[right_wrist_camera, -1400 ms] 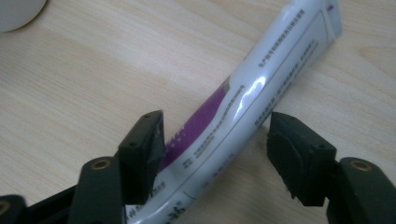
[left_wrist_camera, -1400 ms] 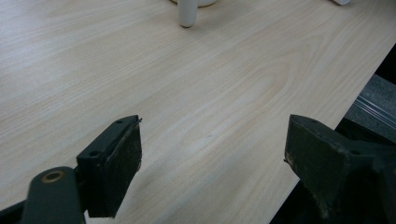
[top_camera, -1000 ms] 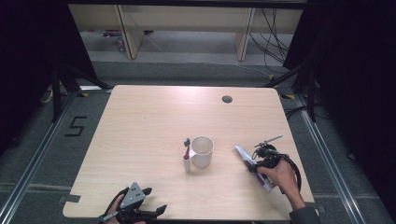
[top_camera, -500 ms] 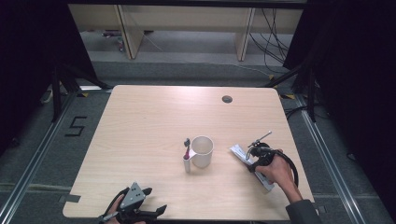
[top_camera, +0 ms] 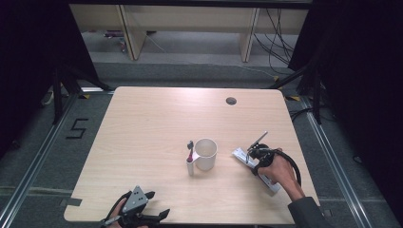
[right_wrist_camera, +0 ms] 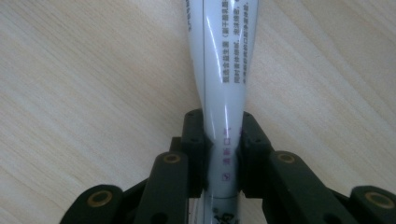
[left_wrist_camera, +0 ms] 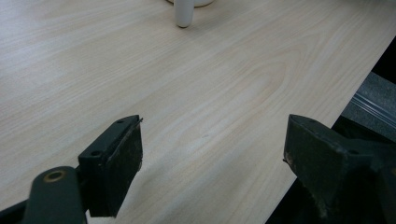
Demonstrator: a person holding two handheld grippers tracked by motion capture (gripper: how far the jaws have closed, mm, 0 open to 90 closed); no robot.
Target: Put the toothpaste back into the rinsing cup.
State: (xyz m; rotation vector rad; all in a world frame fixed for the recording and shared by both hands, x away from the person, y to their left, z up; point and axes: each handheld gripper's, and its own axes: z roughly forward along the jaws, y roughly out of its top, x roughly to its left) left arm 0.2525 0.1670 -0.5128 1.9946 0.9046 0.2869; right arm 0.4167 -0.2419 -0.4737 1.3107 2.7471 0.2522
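- one white tube [right_wrist_camera: 223, 70] with small printed text is the thing in hand; in the right gripper view it runs from the bottom centre up past the top edge, lying along the pale wooden table [right_wrist_camera: 84, 74].
- in the high view the tube [top_camera: 241, 155] sits at the lower right of the frame, slanting down and to the right, to the right of the mug.
- the right gripper [right_wrist_camera: 223, 140] has both black jaws pressed against the tube's narrow end, one on each side; they have just been closing, with the tube between them, and now clamp it.
- in the high view the right gripper [top_camera: 259, 156] is held by a hand [top_camera: 280, 172] coming in from the lower right corner, its black cable looping beside it.
- a white mug [top_camera: 206, 153] stands near the centre of the table, with a toothbrush [top_camera: 190, 147] upright just to its left.
- the left gripper [left_wrist_camera: 212, 154] has its jaws wide apart, with bare wood between them and nothing held.
- in the high view the left gripper [top_camera: 159, 216] rests at the bottom edge, left of centre, well apart from the mug.
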